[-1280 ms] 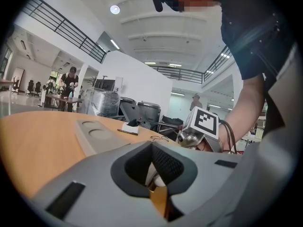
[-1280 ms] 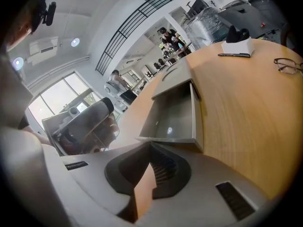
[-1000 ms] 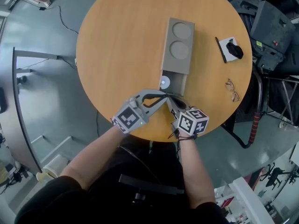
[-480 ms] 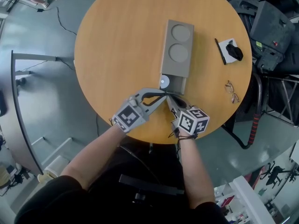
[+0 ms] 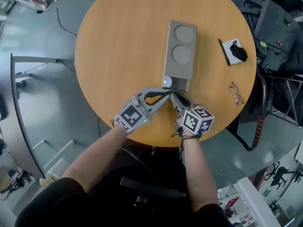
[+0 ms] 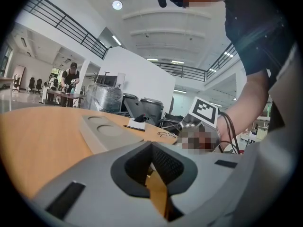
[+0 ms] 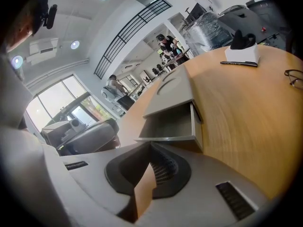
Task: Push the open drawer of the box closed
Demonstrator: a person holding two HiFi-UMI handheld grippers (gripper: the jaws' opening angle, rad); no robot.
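Head view. Round wooden table (image 5: 118, 56). The grey box (image 5: 180, 48), with two round recesses in its top, lies near the table's middle, its long axis running from far edge to near edge. The drawer (image 5: 179, 84) sticks out a short way from the box's near end, toward the near edge. A small white disc (image 5: 166, 82) sits in the drawer's left corner. The left gripper (image 5: 165, 93) and right gripper (image 5: 172, 96) come in over the near edge, their tips converging at the drawer front. Contact cannot be confirmed from here. By the right edge lie a white card (image 5: 230, 48) carrying a black object (image 5: 238, 52), with a pen (image 5: 223, 50) just beside it. Glasses (image 5: 235, 91) lie nearer the person along the same edge.

Left gripper view. Left gripper (image 6: 151, 144): jaw tips pressed together, nothing held. Bare tabletop shows through the pocket behind the tips. The box (image 6: 104, 129) stretches away to the left. The right gripper's marker cube (image 6: 206, 111) is close on the right.

Right gripper view. Right gripper (image 7: 150, 145): jaw tips meet, nothing clamped. The drawer (image 7: 171, 123) is open and directly ahead, its front panel just above the tips. The interior seen from here is bare grey. The card (image 7: 241, 55) and pen (image 7: 239, 64) are far right.
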